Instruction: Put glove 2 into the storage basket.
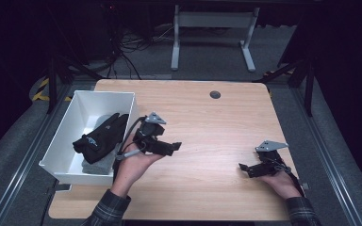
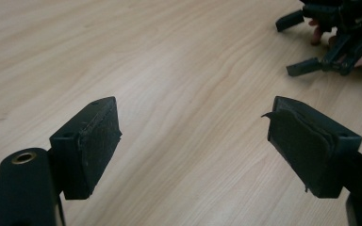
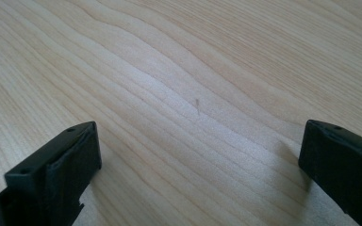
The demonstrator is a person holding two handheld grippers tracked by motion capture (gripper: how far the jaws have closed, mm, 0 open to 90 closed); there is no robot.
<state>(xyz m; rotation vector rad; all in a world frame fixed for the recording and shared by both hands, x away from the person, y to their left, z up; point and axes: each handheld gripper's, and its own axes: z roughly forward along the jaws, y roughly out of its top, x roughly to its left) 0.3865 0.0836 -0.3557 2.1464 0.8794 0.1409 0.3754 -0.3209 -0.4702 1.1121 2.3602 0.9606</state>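
Observation:
A white bin (image 1: 63, 136) stands at the table's left edge with a black glove (image 1: 100, 136) lying on a grey folded cloth (image 1: 99, 164) inside it. My left gripper (image 1: 175, 147) hovers just right of the bin, open and pointing right; in its own view the left gripper (image 2: 193, 146) has its jaws wide apart over bare wood. My right gripper (image 1: 245, 168) rests open near the table's right front, pointing left. The right gripper (image 3: 198, 160) holds nothing between its jaws in its own view. The right gripper (image 2: 306, 44) also appears far off in the left gripper view.
The wooden table (image 1: 217, 132) has a round cable grommet (image 1: 215, 94) near its far edge. Beyond the table stand white desk legs (image 1: 212, 37) and loose cables (image 1: 127, 47) on the floor. Metal rails run along both sides.

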